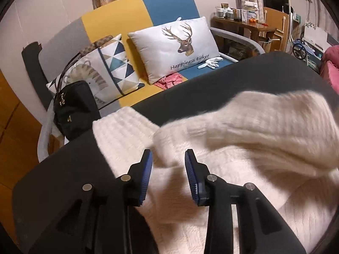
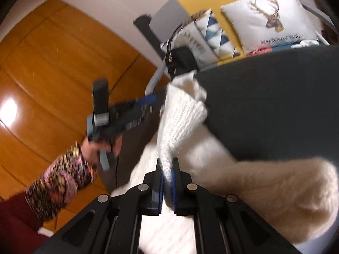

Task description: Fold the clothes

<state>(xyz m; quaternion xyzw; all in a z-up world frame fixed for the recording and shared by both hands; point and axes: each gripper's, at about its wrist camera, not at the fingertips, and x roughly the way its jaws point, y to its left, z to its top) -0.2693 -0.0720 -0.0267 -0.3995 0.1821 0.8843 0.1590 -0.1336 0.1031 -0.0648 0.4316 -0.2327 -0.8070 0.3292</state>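
Observation:
A white knitted sweater [image 1: 243,131] lies bunched on a dark table [image 1: 211,89]. My left gripper [image 1: 168,156] hovers just over its near part. Its blue pads [image 1: 147,169] stand apart and press on nothing, so it is open. In the right wrist view my right gripper [image 2: 167,164] is shut on a ribbed edge of the sweater [image 2: 184,114], which rises in a lifted flap from the jaws. To its left, at the table's edge, the left gripper [image 2: 149,101] is held by a hand in a patterned sleeve [image 2: 63,173].
Behind the table stands a yellow, blue and grey sofa [image 1: 118,19] with a deer pillow [image 1: 175,48], a triangle-patterned pillow [image 1: 118,63], a pink cloth [image 1: 169,80] and white gloves [image 1: 209,62]. A black bag [image 1: 74,108] sits at the sofa's left end. Wooden flooring [image 2: 42,63] lies left of the table.

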